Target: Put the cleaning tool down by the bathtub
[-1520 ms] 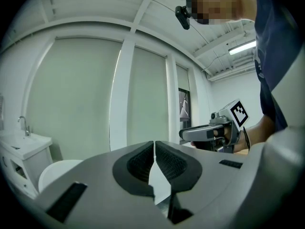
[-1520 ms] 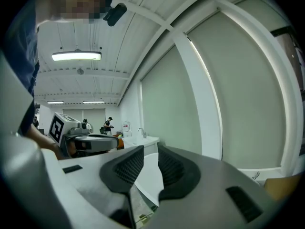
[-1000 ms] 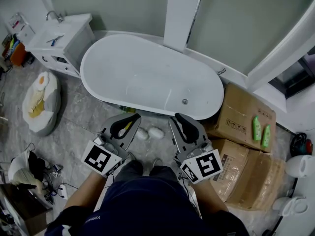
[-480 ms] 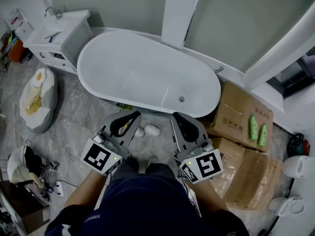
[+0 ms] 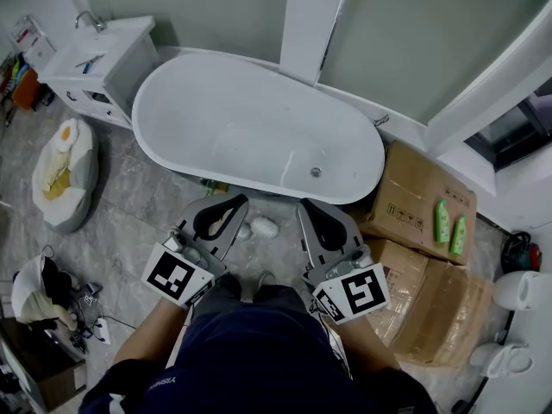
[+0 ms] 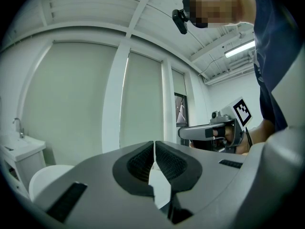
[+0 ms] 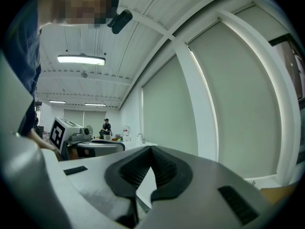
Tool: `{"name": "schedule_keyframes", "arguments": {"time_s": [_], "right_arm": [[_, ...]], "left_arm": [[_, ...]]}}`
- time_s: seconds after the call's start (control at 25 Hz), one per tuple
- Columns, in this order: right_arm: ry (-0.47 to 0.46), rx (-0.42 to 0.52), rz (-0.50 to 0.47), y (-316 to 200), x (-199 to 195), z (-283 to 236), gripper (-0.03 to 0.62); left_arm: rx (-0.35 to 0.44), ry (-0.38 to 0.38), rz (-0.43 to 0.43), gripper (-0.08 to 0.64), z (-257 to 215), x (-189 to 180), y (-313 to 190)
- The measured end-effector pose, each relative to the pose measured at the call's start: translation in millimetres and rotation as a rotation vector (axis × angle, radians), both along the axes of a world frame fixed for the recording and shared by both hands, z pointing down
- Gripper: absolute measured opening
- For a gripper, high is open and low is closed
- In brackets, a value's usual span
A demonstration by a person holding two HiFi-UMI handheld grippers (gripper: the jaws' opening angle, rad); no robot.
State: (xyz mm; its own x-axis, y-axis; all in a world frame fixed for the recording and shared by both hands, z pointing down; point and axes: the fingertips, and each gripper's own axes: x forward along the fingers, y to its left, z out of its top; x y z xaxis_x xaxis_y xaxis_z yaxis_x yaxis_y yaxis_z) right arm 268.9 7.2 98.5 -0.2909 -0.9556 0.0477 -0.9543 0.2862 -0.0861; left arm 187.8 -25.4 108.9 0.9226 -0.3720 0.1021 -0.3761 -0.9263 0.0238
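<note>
White oval bathtub is sitting against the wall. White sink cabinet is standing left of it; brown cardboard boxes are lying right of it, carrying two green bottles.

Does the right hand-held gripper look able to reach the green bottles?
Probably yes: the green bottles lie uncovered on the cardboard box, nothing between them and the right hand-held gripper, whose jaws are shut.
</note>
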Motion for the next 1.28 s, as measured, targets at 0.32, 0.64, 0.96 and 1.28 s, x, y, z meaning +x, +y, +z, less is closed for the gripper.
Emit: {"name": "schedule_keyframes", "arguments": {"time_s": [0.32,0.64,0.96,1.28], "right_arm": [[0.005,-0.027,-0.029,1.5,-2.8,6.9,0.003],[0.003,-0.059,-0.051,-3.1,-8.0,15.9,0.003],[0.01,-0.076,-0.065,-5.2,-7.6,21.3,0.002],[0.004,-0.081,-0.077,-7.5,-7.8,25.8,0.002]], "left_arm": [[-0.001,-0.005,-0.002,0.038,1.1,-0.1,3.5],[-0.01,-0.01,-0.014,0.038,5.1,-5.7,1.6],[-0.011,-0.014,-0.013,0.038,7.8,-3.7,1.1],[-0.02,-0.024,-0.011,0.038,13.2,-2.1,-1.8]]}}
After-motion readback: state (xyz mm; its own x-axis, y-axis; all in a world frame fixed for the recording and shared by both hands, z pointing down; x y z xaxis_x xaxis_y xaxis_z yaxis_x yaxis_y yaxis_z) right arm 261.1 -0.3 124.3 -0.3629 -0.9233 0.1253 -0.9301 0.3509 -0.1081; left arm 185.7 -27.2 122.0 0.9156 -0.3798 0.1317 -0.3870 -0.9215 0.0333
